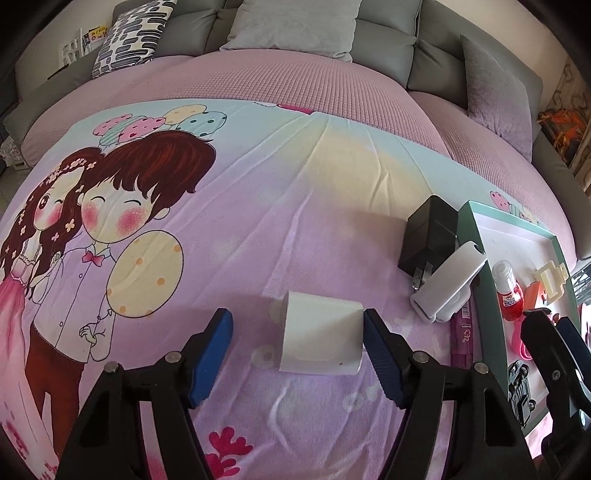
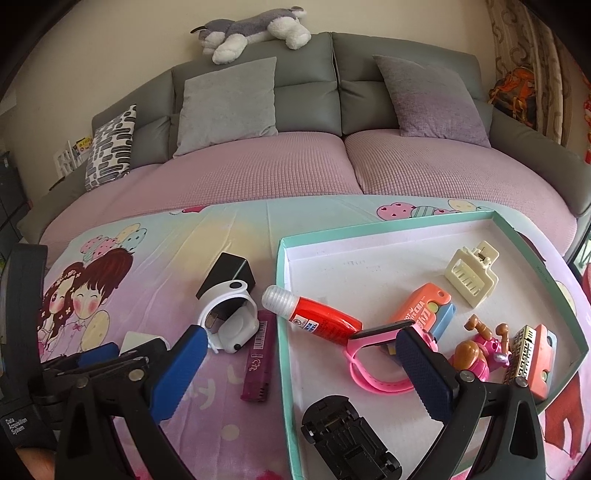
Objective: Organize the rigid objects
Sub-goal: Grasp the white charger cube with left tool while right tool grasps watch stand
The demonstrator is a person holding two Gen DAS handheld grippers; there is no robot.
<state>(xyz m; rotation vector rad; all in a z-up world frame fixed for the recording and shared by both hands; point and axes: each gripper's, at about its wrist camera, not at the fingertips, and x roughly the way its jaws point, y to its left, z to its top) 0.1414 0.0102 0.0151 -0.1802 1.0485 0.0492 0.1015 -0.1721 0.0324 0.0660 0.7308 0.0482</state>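
My left gripper (image 1: pixel 297 354) is open, its fingers on either side of a white charger block (image 1: pixel 319 334) lying on the printed sheet; the right finger touches it. A black adapter (image 1: pixel 430 236), a white device (image 1: pixel 448 282) and a purple bar (image 1: pixel 463 332) lie to its right. My right gripper (image 2: pixel 299 369) is open over the left rim of the teal box lid (image 2: pixel 284 325). The lid holds a red glue bottle (image 2: pixel 317 314), pink watch (image 2: pixel 373 373), black toy car (image 2: pixel 347 439), cream hair clip (image 2: pixel 471 275), orange case (image 2: pixel 421 310) and a pink toy figure (image 2: pixel 476 358).
A grey sofa with cushions (image 2: pixel 227 107) stands behind, its seat under a pink cover (image 2: pixel 240 177). A plush dog (image 2: pixel 255 29) lies on the sofa back. The cartoon sheet (image 1: pixel 184 221) spreads left of the objects.
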